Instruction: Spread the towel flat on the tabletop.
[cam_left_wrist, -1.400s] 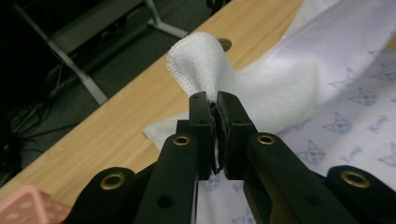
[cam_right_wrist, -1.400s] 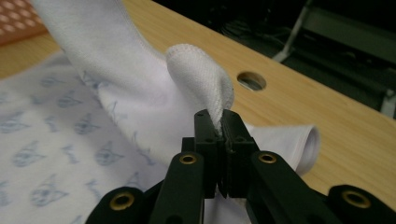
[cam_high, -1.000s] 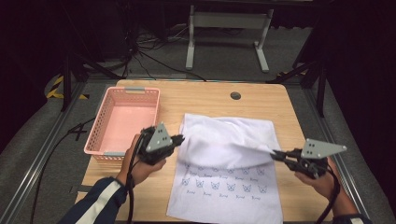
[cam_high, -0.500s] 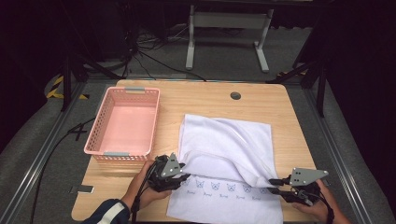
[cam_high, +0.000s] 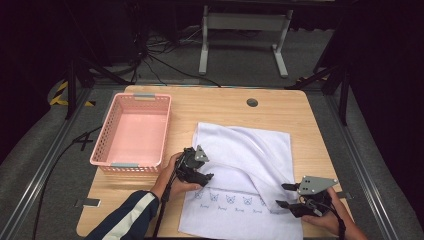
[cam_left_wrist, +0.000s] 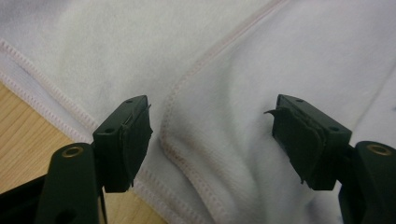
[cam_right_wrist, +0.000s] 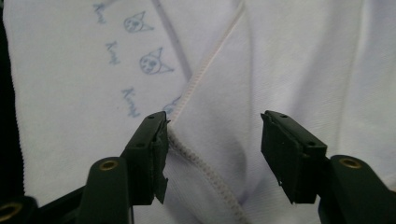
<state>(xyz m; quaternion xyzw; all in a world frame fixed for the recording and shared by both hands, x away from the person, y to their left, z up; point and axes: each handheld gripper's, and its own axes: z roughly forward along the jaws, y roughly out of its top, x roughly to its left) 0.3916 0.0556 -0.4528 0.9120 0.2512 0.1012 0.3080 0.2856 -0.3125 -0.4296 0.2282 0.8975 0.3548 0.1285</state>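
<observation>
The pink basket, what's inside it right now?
Nothing that can be seen: the pink basket shows a bare floor. Its near wall hides a thin strip of that floor. The white towel lies beside it on the table, not in it.

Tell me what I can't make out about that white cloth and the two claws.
- High view: the folded-over top layer covers part of the white cloth, hiding any print beneath.
- High view: the cloth's near edge is cut off by the frame.
- Right claw view: the blue lettering is too small to read.
- Left claw view: both open jaws straddle a hem; whether the pads touch the cloth is unclear.
</observation>
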